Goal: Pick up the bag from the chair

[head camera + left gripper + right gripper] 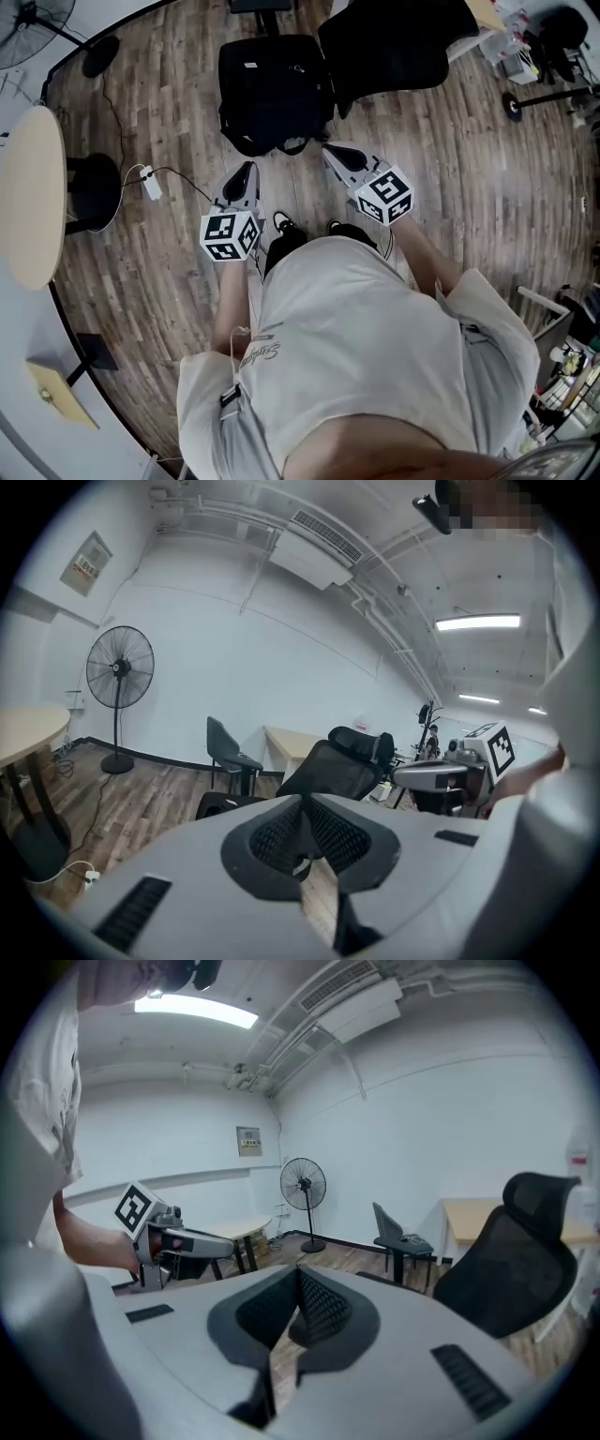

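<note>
A black bag (274,94) lies ahead of me on the wood floor side of the room; what bears it is hidden beneath it. In the left gripper view only its dark top (220,804) shows over the jaws. My left gripper (246,169) points at the bag's near edge, a short way off, jaws closed together with nothing between them (302,803). My right gripper (330,150) sits close by the bag's near right corner, also shut and empty (298,1274). Each gripper sees the other: the right one (441,775), the left one (183,1239).
A black mesh office chair (394,42) stands right beside the bag. A round beige table (33,192) is at the left, a standing fan (100,56) behind it, and a white plug with cable (150,183) on the floor. A grey chair (230,752) stands further back.
</note>
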Motion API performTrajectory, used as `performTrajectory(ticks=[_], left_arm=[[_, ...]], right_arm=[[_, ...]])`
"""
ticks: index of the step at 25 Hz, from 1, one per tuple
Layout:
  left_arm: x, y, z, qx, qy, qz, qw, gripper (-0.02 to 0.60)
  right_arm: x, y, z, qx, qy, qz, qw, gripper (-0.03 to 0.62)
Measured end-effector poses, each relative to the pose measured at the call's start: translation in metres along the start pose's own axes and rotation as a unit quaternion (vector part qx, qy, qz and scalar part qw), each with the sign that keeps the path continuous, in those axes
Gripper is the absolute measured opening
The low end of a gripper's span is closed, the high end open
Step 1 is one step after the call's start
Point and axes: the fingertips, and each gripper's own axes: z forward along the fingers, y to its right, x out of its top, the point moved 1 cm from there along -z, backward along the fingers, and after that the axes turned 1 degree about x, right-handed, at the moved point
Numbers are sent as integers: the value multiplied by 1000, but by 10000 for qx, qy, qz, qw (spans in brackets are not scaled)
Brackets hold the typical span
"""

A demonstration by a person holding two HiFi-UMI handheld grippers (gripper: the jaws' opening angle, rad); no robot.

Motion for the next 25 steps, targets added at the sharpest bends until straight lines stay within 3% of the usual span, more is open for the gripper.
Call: performTrajectory(ticks=[4, 11, 18, 22, 25], left_arm=[[5, -14, 21, -386, -165, 138, 9990, 37], [22, -14, 54, -844, -295, 363, 9953, 37], [22, -23, 78, -738, -485, 451, 9951, 37], [30, -32, 89, -494, -569, 538, 9957, 37], [43, -37, 104, -315, -563, 516, 9966, 37]], right_arm=[[12, 6, 10, -383, -26, -357, 9986, -5], [1, 27, -3, -948, 54, 419, 9946, -5], [-8, 65, 1, -1125, -1, 519, 9923, -5], [-12, 98, 14, -1057, 54, 644, 9923, -5], [-15, 124, 27, -924, -56, 440, 9947, -5]])
